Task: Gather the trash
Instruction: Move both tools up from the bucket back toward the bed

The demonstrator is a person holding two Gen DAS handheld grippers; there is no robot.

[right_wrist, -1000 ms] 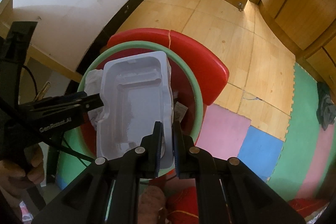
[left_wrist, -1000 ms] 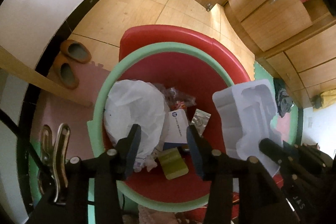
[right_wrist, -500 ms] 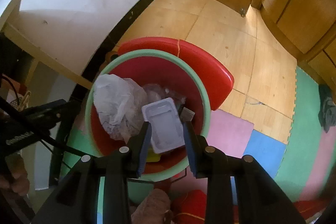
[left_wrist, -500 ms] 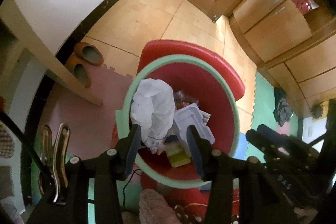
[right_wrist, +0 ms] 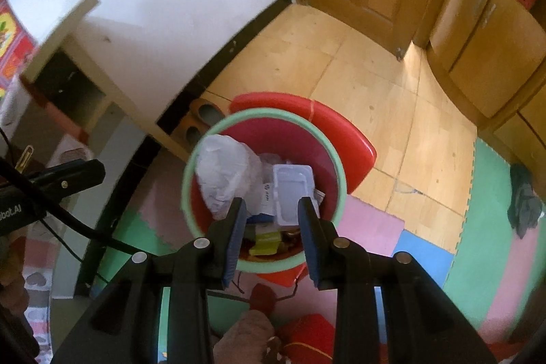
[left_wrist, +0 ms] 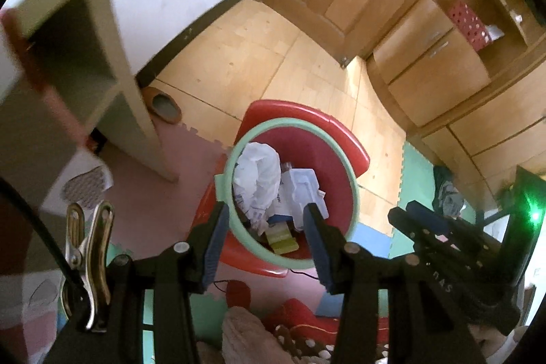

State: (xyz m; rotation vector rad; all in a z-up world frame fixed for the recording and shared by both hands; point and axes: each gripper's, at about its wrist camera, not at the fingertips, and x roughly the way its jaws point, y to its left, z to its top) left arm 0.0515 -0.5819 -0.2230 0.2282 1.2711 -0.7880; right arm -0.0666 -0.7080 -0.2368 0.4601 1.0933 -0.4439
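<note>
A red bin with a green rim [left_wrist: 355,193] [right_wrist: 186,179] stands on the floor below both grippers. In it lie a white plastic bag [left_wrist: 256,173] [right_wrist: 225,173], a white moulded tray [left_wrist: 303,190] [right_wrist: 293,190] and a yellow-green packet [left_wrist: 281,239] [right_wrist: 266,243]. My left gripper [left_wrist: 262,248] is open and empty, high above the bin. My right gripper [right_wrist: 273,237] is open and empty, also high above the bin. The right gripper also shows in the left wrist view [left_wrist: 443,248].
A red lid [left_wrist: 307,115] [right_wrist: 341,128] lies behind the bin. Brown slippers [left_wrist: 163,103] [right_wrist: 199,115] sit by the wall. A pale shelf unit [left_wrist: 112,57] stands left. Wooden door and cabinets [left_wrist: 443,57] are at the back. Coloured foam mats [right_wrist: 477,227] cover the floor.
My right gripper opened and the white tray dropped into the bin. Both grippers then rose up and away, so the bin looks smaller.
</note>
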